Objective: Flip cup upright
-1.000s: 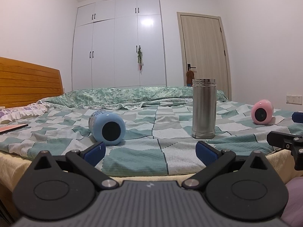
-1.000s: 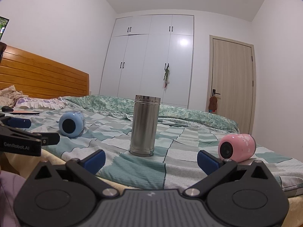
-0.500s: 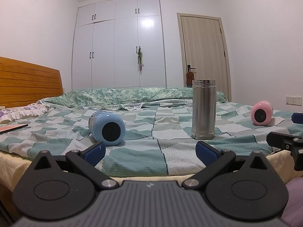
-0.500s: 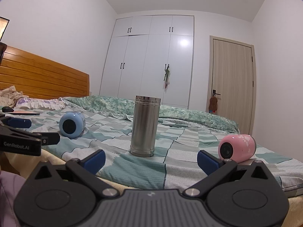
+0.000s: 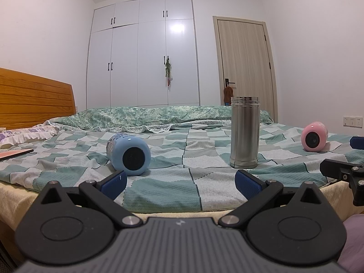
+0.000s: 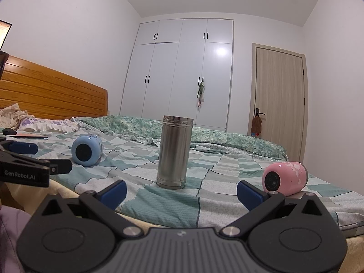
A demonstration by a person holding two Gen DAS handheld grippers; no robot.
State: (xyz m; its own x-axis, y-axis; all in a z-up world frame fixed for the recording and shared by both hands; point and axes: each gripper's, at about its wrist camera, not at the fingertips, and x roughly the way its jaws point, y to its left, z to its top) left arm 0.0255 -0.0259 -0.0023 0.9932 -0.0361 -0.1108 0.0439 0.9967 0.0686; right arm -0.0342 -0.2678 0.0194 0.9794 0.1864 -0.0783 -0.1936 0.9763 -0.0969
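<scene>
Left gripper (image 5: 179,180) held low at near bed edge, level, facing across bed (image 5: 159,188); jaws spread wide, gripping nothing. Blue cup (image 5: 129,151) on its side on checked quilt, just beyond left fingertip, dark end toward camera. Steel flask (image 5: 244,132) upright mid-bed, bare quilt around it. Pink cup (image 6: 284,177) on its side near bed's right edge, just behind right finger. Right gripper (image 6: 181,192) also low at near edge, jaws wide apart, empty.
</scene>
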